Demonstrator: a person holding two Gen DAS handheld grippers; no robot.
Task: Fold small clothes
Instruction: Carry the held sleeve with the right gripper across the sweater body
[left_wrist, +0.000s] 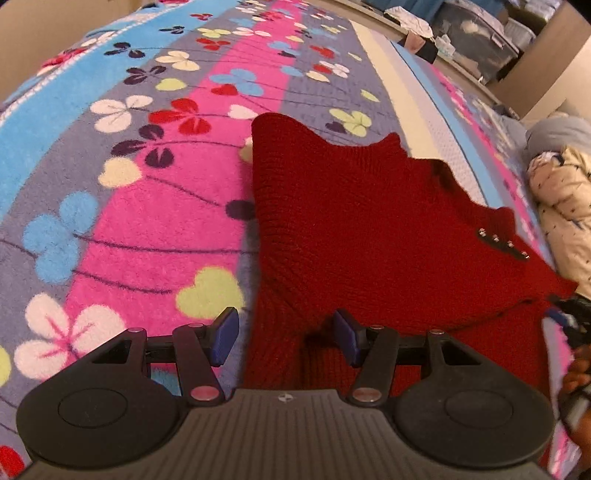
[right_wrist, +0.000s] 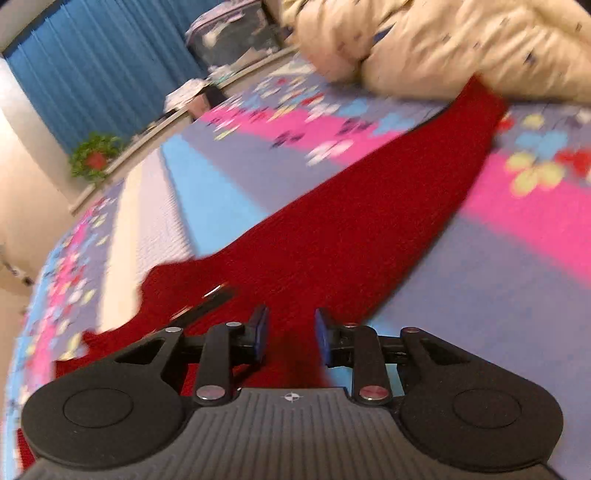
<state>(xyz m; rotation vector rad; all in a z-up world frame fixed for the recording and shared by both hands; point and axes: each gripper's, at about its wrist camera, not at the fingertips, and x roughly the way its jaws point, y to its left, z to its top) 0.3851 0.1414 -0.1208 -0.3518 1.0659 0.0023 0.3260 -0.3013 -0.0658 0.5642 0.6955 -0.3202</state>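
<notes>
The left tongs (left_wrist: 286, 334) are spread wide and hold nothing — their blue pads (left_wrist: 223, 338) hover just above the near edge of a red knitted sweater (left_wrist: 351, 229). The sweater lies flat on a flowered blanket (left_wrist: 110, 177) covering the bed, reaching ahead and to the right of these tongs, with a short row of small metal studs (left_wrist: 502, 243) on the part off to their right. Further right, at the blanket's edge, sits a cream puffy jacket (left_wrist: 565, 210).

The right tongs (right_wrist: 290, 332) are parted too, with red knit lying between and under the pads (right_wrist: 260, 332) but not pinched. From them a long strip of the sweater runs ahead and to the right, its far end touching the cream jacket. Far off to their left hangs a blue curtain (right_wrist: 92, 70) — the view is blurred.
</notes>
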